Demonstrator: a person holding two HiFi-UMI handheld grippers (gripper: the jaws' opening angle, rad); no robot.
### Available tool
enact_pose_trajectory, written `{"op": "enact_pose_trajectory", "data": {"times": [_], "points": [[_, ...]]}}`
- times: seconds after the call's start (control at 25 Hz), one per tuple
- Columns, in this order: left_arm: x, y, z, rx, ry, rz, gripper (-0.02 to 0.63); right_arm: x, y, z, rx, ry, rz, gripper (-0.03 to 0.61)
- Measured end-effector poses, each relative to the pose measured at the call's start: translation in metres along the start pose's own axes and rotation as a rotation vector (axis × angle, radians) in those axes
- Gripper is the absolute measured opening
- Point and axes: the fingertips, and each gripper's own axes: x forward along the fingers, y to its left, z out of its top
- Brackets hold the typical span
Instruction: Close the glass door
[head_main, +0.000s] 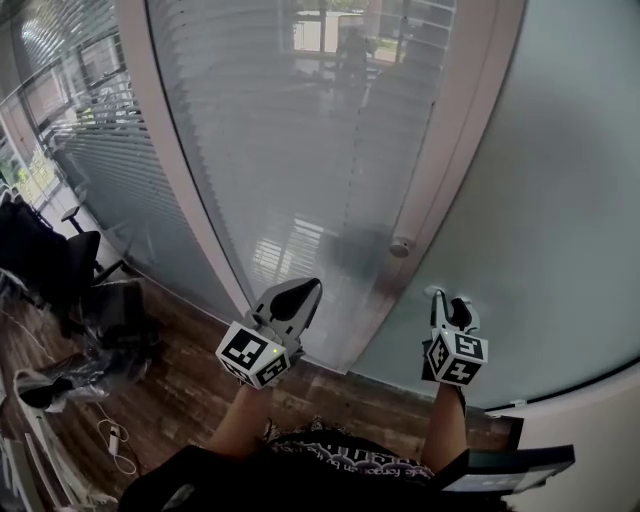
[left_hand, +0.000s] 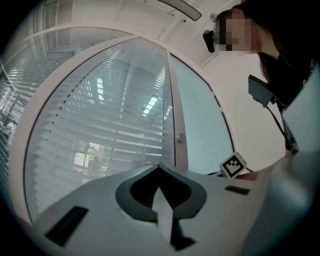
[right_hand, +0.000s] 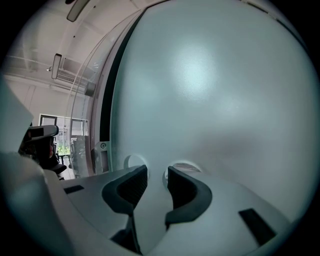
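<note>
Nearest are the person's two arms, each with a gripper. The left gripper (head_main: 301, 293) is on the left, above the wooden floor (head_main: 190, 390). Its fingers are shut tight together and hold nothing. The right gripper (head_main: 450, 300) is on the right. Its fingers stand a little apart, with nothing between them. Their tips are right up at the glass door (head_main: 540, 200), so close that a faint mirror picture of them shows in it. I cannot tell if they touch it.

I think the glass door is the big milky pane on the right, just past the right gripper. Its left edge is beside a white frame (head_main: 450, 150), where a small round knob (head_main: 400, 246) sits. Left of the frame is a pane with blinds (head_main: 290, 150). I cannot tell if the door is fully shut.

What could go wrong? The glass is smooth, so the tips may slide off in a push. A hard, fast push may bang the door on the frame. The left gripper is low down near that edge and could get pinched.
</note>
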Motion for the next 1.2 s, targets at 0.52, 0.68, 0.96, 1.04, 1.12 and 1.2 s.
{"op": "enact_pose_trajectory", "data": {"times": [0.52,0.68,0.96,1.04,1.12,1.2], "points": [[0.008,-0.022,0.011,0.029,-0.007,-0.048,0.002,-0.017,0.007,0.001,-0.071,-0.023,0.029,0.124],[0.007,-0.024,0.005,0.028,0.008,-0.044,0.003,-0.038,0.008,0.006,-0.05,-0.024,0.042,0.124],[0.005,-0.03,0.011,0.034,0.004,-0.042,0.002,-0.09,0.024,0.064,-0.081,-0.237,0.083,0.003],[0.004,-0.03,0.013,0.037,0.002,-0.036,0.002,-0.097,0.029,0.075,-0.114,-0.283,0.09,0.003],[0.003,-0.03,0.015,0.04,0.002,-0.029,0.003,-0.102,0.031,0.079,-0.125,-0.319,0.087,0.003],[0.001,-0.03,0.018,0.041,0.0,-0.02,0.002,-0.107,0.033,0.08,-0.128,-0.349,0.089,0.003]]}}
